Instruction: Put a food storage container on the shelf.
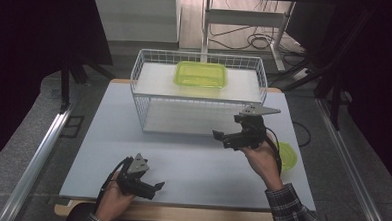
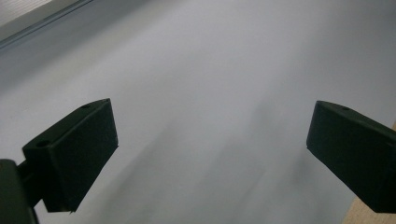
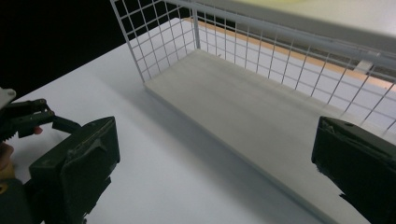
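Observation:
A lime-green plastic container (image 1: 200, 74) sits on the upper shelf of a white wire rack (image 1: 137, 73) at the back of the table. A matching green lid (image 1: 288, 156) lies on the table at the right, partly behind my right hand. My right gripper (image 1: 222, 138) hovers open in front of the rack's bare lower shelf (image 3: 243, 102), nothing between its jaws (image 3: 215, 158). Low over the table near the front left edge, my left gripper (image 1: 156, 188) is also open and empty (image 2: 210, 144). It appears again at the left edge of the right gripper view (image 3: 28, 119).
The grey-white table (image 1: 191, 163) spreads between the two grippers and the rack. The rack's wire side wall (image 3: 154, 42) rises on the shelf's left. Beyond the table are metal rails, a stand and floor cables (image 1: 252, 40).

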A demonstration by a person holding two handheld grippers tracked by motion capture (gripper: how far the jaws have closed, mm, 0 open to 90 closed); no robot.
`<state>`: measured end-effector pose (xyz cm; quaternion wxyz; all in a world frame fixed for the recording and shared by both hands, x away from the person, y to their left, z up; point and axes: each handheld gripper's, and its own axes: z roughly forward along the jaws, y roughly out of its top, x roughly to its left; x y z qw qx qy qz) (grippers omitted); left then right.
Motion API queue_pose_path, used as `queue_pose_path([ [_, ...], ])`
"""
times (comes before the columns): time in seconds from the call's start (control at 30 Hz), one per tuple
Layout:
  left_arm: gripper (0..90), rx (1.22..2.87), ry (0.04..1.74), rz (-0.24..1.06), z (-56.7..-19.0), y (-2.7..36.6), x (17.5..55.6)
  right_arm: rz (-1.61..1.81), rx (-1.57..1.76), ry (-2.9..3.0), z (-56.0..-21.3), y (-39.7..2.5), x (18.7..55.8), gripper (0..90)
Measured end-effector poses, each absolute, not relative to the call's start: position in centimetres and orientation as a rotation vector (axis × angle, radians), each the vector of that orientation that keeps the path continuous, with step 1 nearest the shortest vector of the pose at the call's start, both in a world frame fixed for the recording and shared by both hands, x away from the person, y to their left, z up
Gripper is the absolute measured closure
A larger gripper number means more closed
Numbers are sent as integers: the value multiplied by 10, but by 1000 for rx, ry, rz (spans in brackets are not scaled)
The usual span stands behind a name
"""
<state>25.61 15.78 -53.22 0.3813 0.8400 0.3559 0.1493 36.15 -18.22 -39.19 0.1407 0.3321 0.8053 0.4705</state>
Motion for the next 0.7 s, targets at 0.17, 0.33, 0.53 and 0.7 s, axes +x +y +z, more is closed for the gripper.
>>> queue_pose_path([
  [0.17,20,2143,907,382,-532,158,256,1347,975,2326,-401,-185,355,0],
  [0.33,19,2143,907,385,-532,158,256,1341,991,2326,-414,-190,347,0],
  [0.53,19,2150,903,386,-533,157,256,1321,989,2329,-423,-194,341,0],
  [0.7,19,2149,903,388,-532,157,256,1309,985,2328,-431,-198,335,0],
])
